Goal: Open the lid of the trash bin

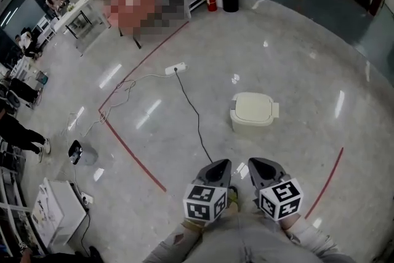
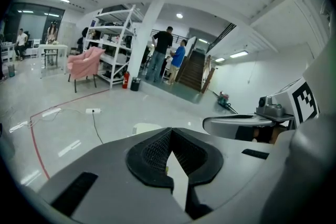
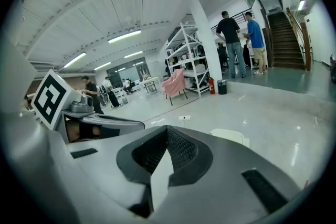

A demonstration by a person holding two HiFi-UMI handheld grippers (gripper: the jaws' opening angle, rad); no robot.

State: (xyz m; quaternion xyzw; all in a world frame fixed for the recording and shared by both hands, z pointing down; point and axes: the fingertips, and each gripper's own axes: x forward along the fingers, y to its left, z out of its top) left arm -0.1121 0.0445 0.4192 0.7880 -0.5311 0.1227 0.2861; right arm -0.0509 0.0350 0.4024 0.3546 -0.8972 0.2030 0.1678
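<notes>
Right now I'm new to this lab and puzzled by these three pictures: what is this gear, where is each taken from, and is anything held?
No robot: a person holds a two-jaw gripper in each hand. The head view looks down from their head at the left gripper and right gripper. The two gripper views come from cameras riding on each gripper. Both are shut, holding nothing. A cream trash bin, lid closed, stands on the floor ahead, apart from both.

Open lab-like hall: polished floor (image 1: 295, 52), red tape lines (image 1: 132, 151), white shelving racks (image 2: 113, 43) (staircase (image 3: 291, 39) at the back).
</notes>
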